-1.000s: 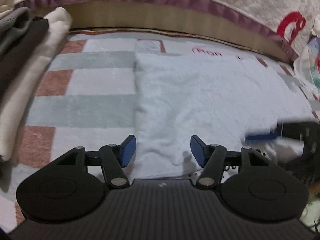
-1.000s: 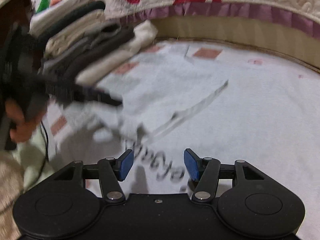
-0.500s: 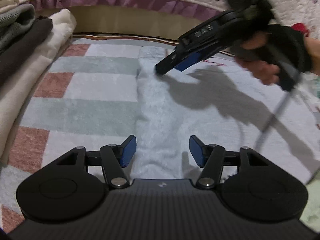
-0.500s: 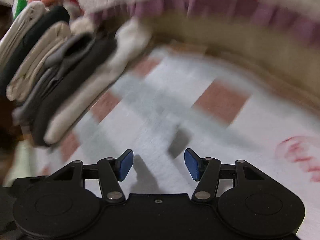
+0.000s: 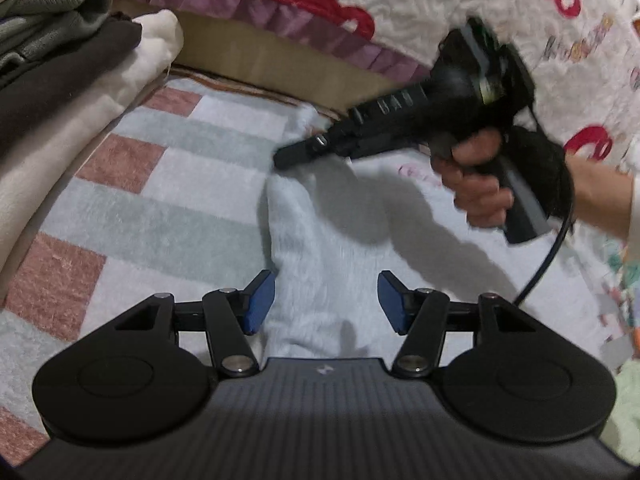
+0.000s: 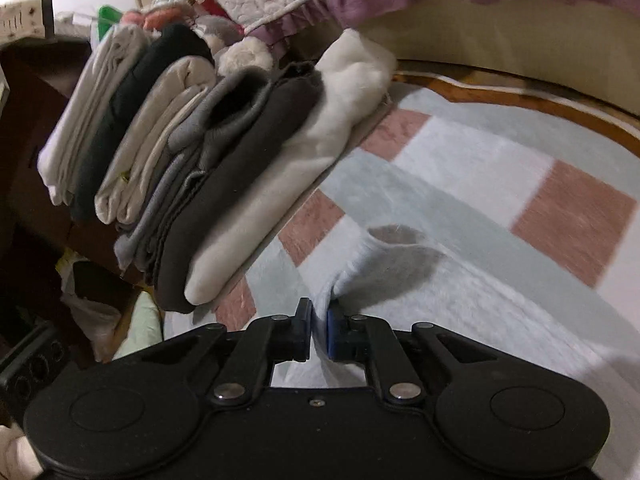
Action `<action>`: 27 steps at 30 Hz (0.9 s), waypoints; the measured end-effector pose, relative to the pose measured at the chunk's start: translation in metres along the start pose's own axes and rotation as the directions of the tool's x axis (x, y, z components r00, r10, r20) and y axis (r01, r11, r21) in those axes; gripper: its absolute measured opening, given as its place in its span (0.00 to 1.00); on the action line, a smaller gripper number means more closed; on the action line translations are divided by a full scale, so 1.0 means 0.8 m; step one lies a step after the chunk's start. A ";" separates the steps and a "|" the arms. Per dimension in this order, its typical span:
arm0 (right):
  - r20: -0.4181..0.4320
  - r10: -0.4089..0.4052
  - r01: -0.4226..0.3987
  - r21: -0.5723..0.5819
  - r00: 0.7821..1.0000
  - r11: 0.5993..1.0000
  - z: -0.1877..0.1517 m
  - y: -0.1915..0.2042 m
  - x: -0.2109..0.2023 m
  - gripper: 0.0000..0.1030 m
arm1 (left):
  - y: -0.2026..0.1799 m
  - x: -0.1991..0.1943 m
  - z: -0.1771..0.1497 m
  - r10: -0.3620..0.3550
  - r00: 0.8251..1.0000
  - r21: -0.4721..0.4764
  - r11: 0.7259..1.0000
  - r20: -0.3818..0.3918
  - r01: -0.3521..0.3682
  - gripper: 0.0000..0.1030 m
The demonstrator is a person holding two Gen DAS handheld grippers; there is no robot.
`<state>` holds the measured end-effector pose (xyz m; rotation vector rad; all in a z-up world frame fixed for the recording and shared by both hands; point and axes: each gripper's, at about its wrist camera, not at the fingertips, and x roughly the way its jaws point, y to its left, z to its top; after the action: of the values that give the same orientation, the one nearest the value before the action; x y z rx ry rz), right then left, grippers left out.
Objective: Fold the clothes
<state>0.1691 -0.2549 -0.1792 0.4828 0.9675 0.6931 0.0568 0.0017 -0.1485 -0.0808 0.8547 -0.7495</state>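
Observation:
A fluffy white garment [image 5: 344, 240] lies flat on the checked blanket [image 5: 168, 208]. My left gripper [image 5: 326, 306] is open and hovers over the garment's near left edge. My right gripper [image 6: 319, 322] is shut on the garment's far left corner [image 6: 384, 264], which puckers up between the pads. In the left wrist view the right gripper [image 5: 288, 158] reaches in from the right, held by a hand, tips at the garment's far edge.
A stack of folded clothes [image 6: 208, 176] in white, grey and black lies along the left side of the blanket; it also shows in the left wrist view [image 5: 60, 92]. A quilted bedspread with a purple frill [image 5: 320, 20] hangs behind. A black cable [image 5: 548, 256] trails from the right gripper.
The right gripper swept from the near right across to the garment's far left corner and closed on it. The left gripper stayed open and shifted slightly closer over the near edge.

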 end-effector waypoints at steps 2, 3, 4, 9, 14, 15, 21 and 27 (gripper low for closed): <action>0.024 -0.036 0.035 0.010 0.999 0.999 0.006 0.002 0.009 0.10 | 0.000 0.012 -0.001 0.048 0.998 0.016 0.999 -0.028 -0.048 0.55; 0.036 -0.054 0.053 0.015 0.998 0.998 0.009 0.003 0.013 0.10 | 0.001 0.016 -0.002 0.073 0.996 0.017 0.997 -0.041 -0.073 0.55; 0.048 -0.071 0.070 0.021 0.996 0.997 0.012 0.004 0.017 0.10 | 0.002 0.020 -0.003 0.100 0.994 0.020 0.995 -0.053 -0.099 0.55; 0.155 -0.195 0.195 0.016 0.968 0.981 0.016 0.018 0.015 0.14 | 0.017 0.019 -0.009 0.201 0.977 0.010 0.980 -0.074 -0.201 0.48; 0.256 -0.270 0.299 -0.083 0.928 0.951 -0.019 0.065 -0.024 0.32 | 0.038 0.010 -0.005 0.264 0.961 -0.074 0.960 -0.077 -0.270 0.39; 0.263 -0.283 0.322 -0.119 0.922 0.939 -0.034 0.078 -0.030 0.37 | 0.043 0.008 -0.004 0.256 0.964 -0.097 0.960 -0.077 -0.263 0.39; 0.138 -0.381 0.405 -0.299 0.914 0.864 -0.118 0.107 -0.018 0.37 | 0.045 -0.017 0.007 0.148 0.989 -0.184 0.973 0.028 -0.140 0.40; 0.101 -0.379 0.389 -0.366 0.920 0.845 -0.175 0.123 -0.012 0.42 | 0.037 -0.015 0.009 0.081 0.997 -0.162 0.984 0.014 -0.077 0.43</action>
<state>0.0127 -0.1841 -0.1785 -0.0509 0.8451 0.4882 0.0738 0.0298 -0.1459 -0.1973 0.8934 -0.6032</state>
